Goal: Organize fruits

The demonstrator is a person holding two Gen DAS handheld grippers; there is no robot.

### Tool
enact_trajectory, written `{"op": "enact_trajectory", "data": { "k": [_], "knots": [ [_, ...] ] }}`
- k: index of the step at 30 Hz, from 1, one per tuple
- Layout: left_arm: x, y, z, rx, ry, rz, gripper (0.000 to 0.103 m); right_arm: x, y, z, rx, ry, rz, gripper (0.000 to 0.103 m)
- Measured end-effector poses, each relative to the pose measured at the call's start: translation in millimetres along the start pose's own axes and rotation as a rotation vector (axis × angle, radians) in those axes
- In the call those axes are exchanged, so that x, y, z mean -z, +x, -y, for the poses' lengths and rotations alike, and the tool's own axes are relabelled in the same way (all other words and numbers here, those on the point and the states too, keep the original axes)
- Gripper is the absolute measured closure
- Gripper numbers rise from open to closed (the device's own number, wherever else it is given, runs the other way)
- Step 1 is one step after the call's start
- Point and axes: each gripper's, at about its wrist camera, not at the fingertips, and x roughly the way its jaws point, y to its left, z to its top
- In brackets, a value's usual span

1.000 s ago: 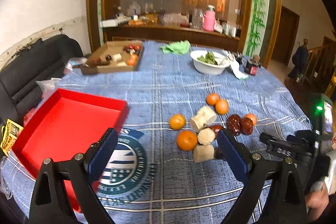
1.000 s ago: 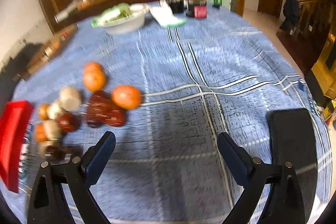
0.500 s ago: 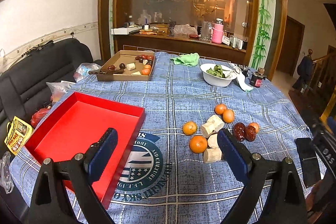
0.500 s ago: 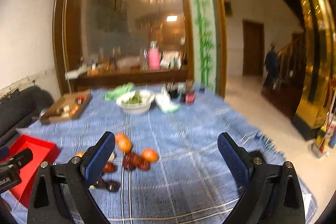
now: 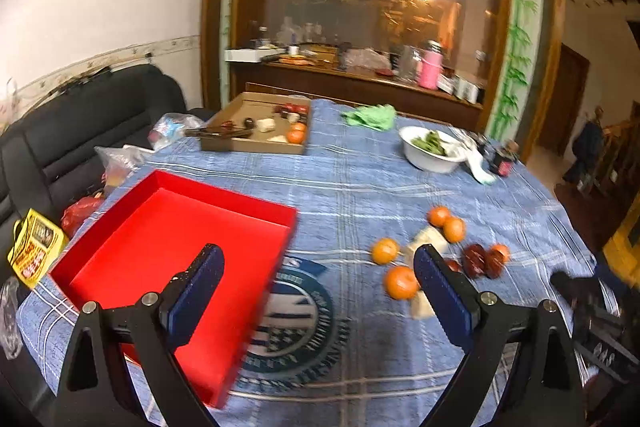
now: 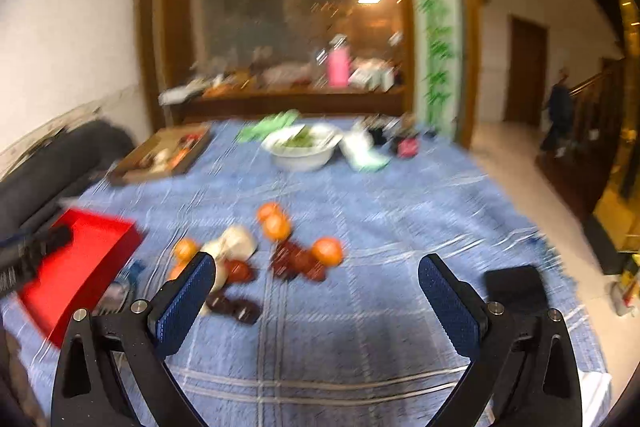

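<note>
Several oranges (image 5: 399,281), pale cut chunks (image 5: 425,239) and dark red dates (image 5: 476,260) lie in a loose cluster on the blue checked tablecloth. An empty red tray (image 5: 168,247) sits to their left. My left gripper (image 5: 318,273) is open and empty above the tray's right edge, near the fruit. My right gripper (image 6: 316,283) is open and empty above the cloth, just short of the same cluster, where an orange (image 6: 327,250), dates (image 6: 296,261) and the red tray (image 6: 76,259) show blurred.
A cardboard box (image 5: 256,129) with more fruit stands at the back left. A white bowl of greens (image 5: 432,149), a green cloth (image 5: 370,115) and a small jar (image 5: 503,161) are at the back. A black phone (image 6: 514,287) lies right. A black sofa (image 5: 72,135) is left.
Both grippers tilted from a low look at the table to a higher view, then dipped back toward the fruit. The left view shifted left over the tray. Nothing was grasped.
</note>
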Motion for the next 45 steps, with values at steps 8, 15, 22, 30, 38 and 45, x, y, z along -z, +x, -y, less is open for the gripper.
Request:
{"op": "enact_trajectory", "data": {
  "k": [8,15,22,30,38,45],
  "knots": [
    [7.0,31.4,-19.5,0.08,-0.045,-0.111,0.015,16.6,57.4,-22.7,-0.212,-0.047,-0.249,0.027],
    [17.5,50.5,-3.1,0.166,-0.011,-0.186,0.036,19.2,87.8,-33.7,-0.286,-0.068,-0.317,0.039],
    [25.5,62.3,8.5,0.172,0.02,-0.23,0.036,22.7,107.5,-55.8,-0.303,-0.133,-0.343,0.052],
    [35.3,72.7,33.5,0.211,0.093,-0.273,0.037,16.1,91.1,-39.3,-0.369,-0.058,-0.325,0.078],
    [45.2,96.4,74.3,0.26,0.195,-0.312,0.037,19.4,81.9,-5.1,-0.382,0.046,-0.319,0.078],
    [47.9,113.4,90.7,0.284,0.218,-0.374,0.066,26.0,78.8,18.0,-0.376,0.082,-0.339,0.075]
  ]
}}
